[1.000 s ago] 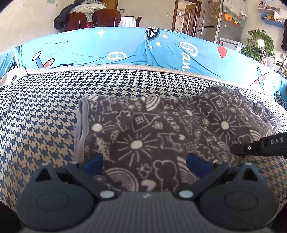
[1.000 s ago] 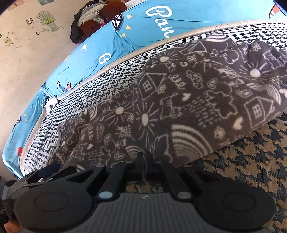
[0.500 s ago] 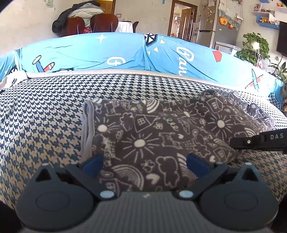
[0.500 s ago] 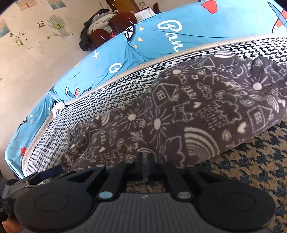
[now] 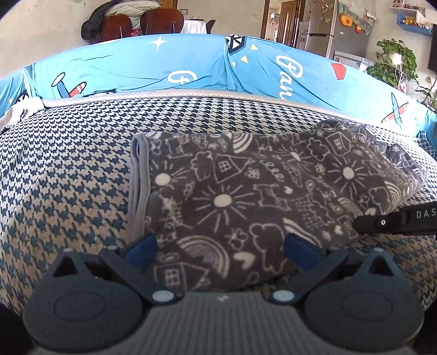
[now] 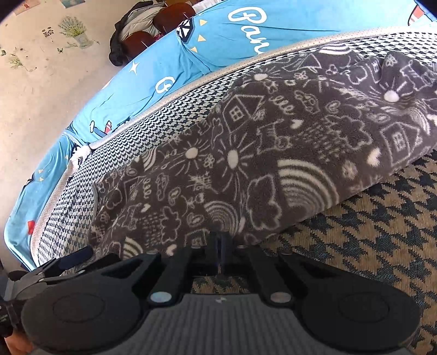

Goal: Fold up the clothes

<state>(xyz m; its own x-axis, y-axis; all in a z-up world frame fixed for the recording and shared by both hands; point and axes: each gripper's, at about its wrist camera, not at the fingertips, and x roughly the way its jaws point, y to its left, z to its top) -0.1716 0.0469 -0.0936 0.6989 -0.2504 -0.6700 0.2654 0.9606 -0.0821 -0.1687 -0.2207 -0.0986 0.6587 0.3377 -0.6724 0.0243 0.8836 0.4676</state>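
A dark grey fleece garment (image 5: 245, 196) with white doodles of suns, houses and rainbows lies folded into a flat oblong on the houndstooth cover, a pale grey hem at its left edge. My left gripper (image 5: 221, 245) is open, its blue pads either side of the garment's near edge and not pressing it. From the right wrist, the same garment (image 6: 273, 163) fills the middle. There my right gripper (image 6: 220, 243) is shut, tips together right at the cloth's near edge; whether fabric is pinched is hidden. Its black finger (image 5: 363, 222) reaches the garment's near right corner.
The blue-and-cream houndstooth cover (image 5: 68, 177) spreads around the garment. Bright blue cartoon-print cushions (image 5: 164, 68) form a wall behind it. Beyond stand chairs draped with clothing (image 5: 131, 19), a fridge (image 5: 322, 30) and a potted plant (image 5: 393, 60).
Both views wobble slightly, and the garment sits a little higher in the left wrist view. The garment keeps its shape and both grippers' jaws stay as they were.
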